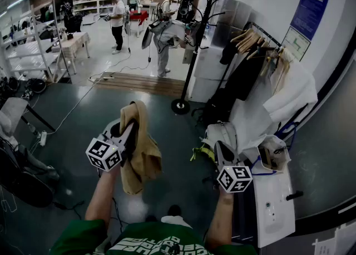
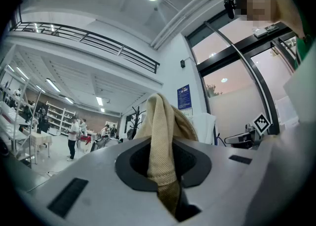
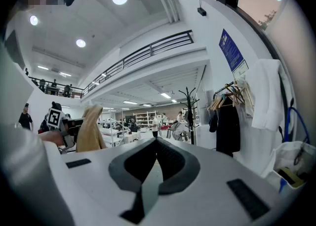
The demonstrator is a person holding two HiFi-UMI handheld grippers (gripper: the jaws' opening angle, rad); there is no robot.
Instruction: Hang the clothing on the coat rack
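Note:
A tan garment [image 1: 146, 156] hangs folded over my left gripper [image 1: 127, 135], low and left of centre in the head view. In the left gripper view the jaws are shut on a fold of this tan garment [image 2: 164, 121], which rises above the left gripper [image 2: 167, 170] and hides what lies straight ahead. My right gripper [image 1: 221, 153] is held out at the right, shut and holding nothing. The right gripper [image 3: 157, 143] shows its tips meeting. The black coat rack [image 1: 194, 53] stands ahead on a round base. It also shows as the coat rack [image 3: 189, 114] in the right gripper view.
A clothes rail [image 1: 261, 39] with wooden hangers, dark clothes and a white garment [image 1: 289, 95] stands at the right. Below it is a white table [image 1: 275, 204] with a bag. Several people [image 1: 117, 21] stand far back. A chair [image 1: 16, 165] and floor cables lie at the left.

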